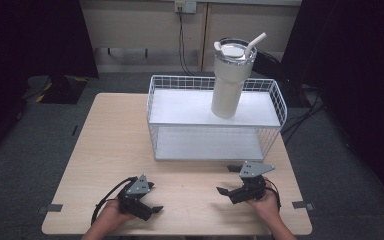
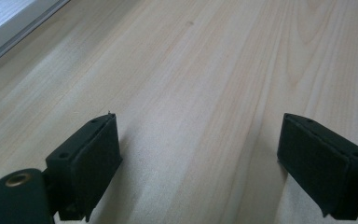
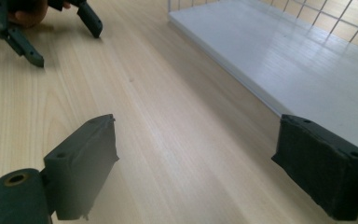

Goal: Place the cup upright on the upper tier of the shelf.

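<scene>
Both grippers rest wide open and empty at the near edge of the table, with the tumbler well apart on the rack.

The left gripper point(image 1: 149, 199) and right gripper point(image 1: 231, 181) hold nothing; reaching for the tumbler point(image 1: 228, 82) likely calls for a level approach to its narrow lower body, clear of the straw point(image 1: 255, 44). The high view shows the tumbler upright on the top shelf of the wire rack point(image 1: 156, 117); the right gripper view shows the rack's bottom shelf point(image 3: 279, 56) close up and the left gripper point(image 3: 63, 25) beyond.
</scene>
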`<state>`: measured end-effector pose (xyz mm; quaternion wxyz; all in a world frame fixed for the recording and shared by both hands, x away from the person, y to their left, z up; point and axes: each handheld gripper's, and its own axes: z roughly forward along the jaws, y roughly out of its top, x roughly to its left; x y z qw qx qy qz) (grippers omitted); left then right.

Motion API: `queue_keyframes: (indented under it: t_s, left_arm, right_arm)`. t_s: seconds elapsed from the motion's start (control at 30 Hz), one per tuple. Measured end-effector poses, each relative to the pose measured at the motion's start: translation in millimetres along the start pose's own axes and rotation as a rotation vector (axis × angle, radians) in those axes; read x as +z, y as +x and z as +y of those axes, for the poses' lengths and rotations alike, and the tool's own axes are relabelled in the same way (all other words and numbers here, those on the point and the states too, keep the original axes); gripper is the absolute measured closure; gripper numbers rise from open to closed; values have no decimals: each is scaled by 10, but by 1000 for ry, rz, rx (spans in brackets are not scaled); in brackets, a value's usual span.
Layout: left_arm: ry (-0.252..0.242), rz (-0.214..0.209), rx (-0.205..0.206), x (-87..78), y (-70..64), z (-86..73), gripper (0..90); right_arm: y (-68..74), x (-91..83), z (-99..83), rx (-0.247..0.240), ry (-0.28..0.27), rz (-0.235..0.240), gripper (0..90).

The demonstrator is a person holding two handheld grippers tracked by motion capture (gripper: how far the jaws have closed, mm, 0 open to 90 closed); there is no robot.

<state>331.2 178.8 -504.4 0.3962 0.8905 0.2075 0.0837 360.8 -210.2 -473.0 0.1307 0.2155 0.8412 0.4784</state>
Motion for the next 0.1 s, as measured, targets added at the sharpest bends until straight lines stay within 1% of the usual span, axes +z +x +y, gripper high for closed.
queue_keyframes:
  t_s: [0.03, 0.07, 0.1]
  left_arm:
    - [3, 0, 4, -1, 2, 0, 124]
    - [3, 0, 3, -1, 2, 0, 124]
    - [3, 0, 3, -1, 2, 0, 124]
  right_arm:
    - [7, 13, -28, -11, -1, -2, 121]
    - [16, 29, -53, -29, 19, -11, 119]
    - [17, 40, -67, -26, 32, -4, 117]
